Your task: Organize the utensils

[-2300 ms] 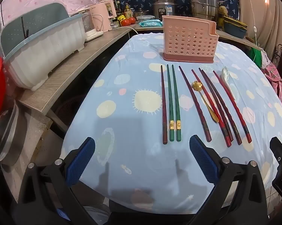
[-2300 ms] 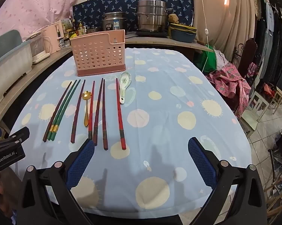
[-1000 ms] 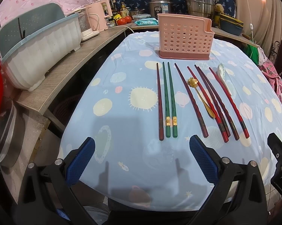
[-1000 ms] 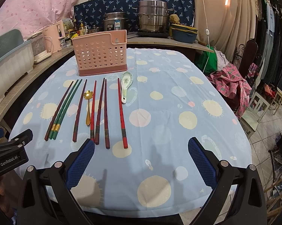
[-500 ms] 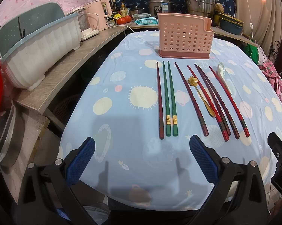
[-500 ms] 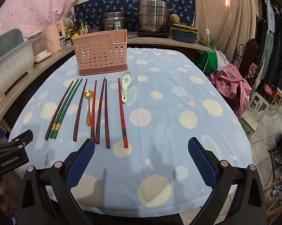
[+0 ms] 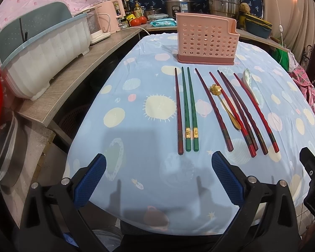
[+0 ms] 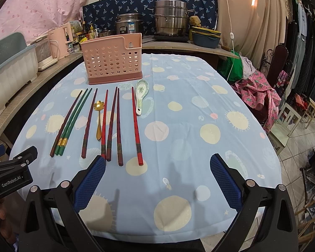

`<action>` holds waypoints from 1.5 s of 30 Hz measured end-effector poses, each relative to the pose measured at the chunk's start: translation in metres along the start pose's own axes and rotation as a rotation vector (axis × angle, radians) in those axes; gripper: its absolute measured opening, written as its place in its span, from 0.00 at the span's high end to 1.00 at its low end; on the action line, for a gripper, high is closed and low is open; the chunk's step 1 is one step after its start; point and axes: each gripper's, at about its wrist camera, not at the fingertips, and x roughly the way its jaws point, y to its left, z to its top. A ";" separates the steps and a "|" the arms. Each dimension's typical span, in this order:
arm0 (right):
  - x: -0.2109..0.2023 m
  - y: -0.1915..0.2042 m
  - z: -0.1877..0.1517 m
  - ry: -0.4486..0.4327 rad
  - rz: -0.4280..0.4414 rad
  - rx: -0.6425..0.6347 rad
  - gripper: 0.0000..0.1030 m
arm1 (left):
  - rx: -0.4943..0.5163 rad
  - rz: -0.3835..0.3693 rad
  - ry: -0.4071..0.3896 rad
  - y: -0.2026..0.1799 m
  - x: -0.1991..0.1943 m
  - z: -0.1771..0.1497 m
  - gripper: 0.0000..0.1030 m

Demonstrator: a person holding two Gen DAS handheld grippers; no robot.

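Note:
A pink perforated utensil basket stands upright at the far end of the table. In front of it lie several chopsticks in a row: a green pair, dark red ones and a bright red one. A gold flower-handled spoon lies among them. A white ceramic spoon lies at the right. My left gripper is open and empty near the table's front edge, before the green pair. My right gripper is open and empty, right of the row.
The table wears a blue cloth with pale dots. A wooden counter at the left holds a white dish rack and a pink appliance. Steel pots stand behind. A chair with pink cloth is at the right.
Both grippers have crept slightly forward over the table's front edge; the utensils have not moved and both stay open.

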 end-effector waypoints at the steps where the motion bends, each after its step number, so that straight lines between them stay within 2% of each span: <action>1: 0.000 0.000 0.000 0.000 0.000 0.000 0.07 | 0.000 0.000 0.000 0.000 0.000 0.000 0.07; 37: 0.000 0.002 -0.001 0.003 0.005 0.001 0.07 | 0.001 -0.003 0.003 0.000 0.000 0.001 0.07; 45: 0.007 -0.001 0.000 0.022 0.013 0.011 0.07 | -0.001 -0.027 0.031 -0.002 0.010 0.004 0.07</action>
